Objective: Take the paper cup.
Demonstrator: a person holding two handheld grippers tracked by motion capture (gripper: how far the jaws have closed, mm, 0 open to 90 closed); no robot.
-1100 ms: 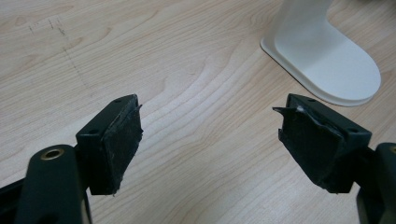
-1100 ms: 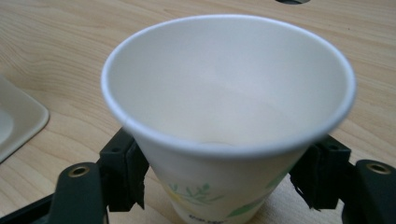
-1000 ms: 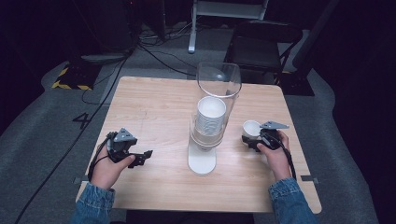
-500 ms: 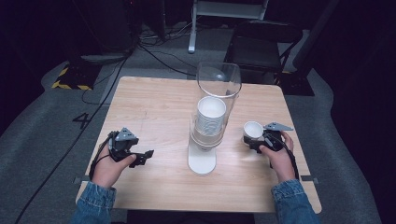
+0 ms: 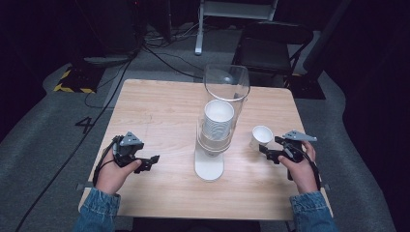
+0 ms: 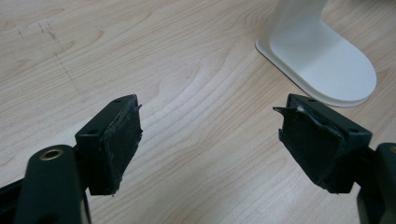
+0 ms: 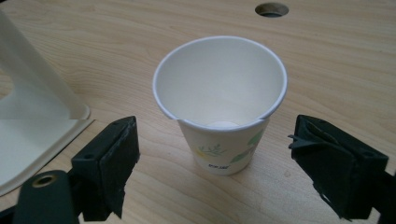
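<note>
My right gripper [image 5: 271,153] sits at the right side of the tabletop [image 5: 159,111], held in my right hand [image 5: 300,170]. Its jaws have just been opening and now stand wide apart, released. The paper cup [image 5: 261,137] stands upright on the tabletop just ahead of these jaws, free of both pads. In the right gripper view, the paper cup [image 7: 220,100] is centred ahead of the gap between the jaws, mouth up, with a leaf print on its wall and a small dent in the near rim. The pads [image 7: 119,156] flank it at a distance, with bare wood visible on both sides.

The cup dispenser [image 5: 217,125] stands at the middle of the tabletop, just left of the paper cup. Its clear tube holds a stack of white cups, and its white base [image 5: 209,167] rests flat on the wood. The same base [image 7: 32,140] appears at the left edge of the right gripper view.

My left gripper [image 5: 147,163] rests at the left side of the tabletop in my left hand [image 5: 112,174], well apart from the dispenser. In the left gripper view its jaws are spread wide with nothing between them, over bare wood. The dispenser base [image 6: 327,65] lies ahead and to the right.
</note>
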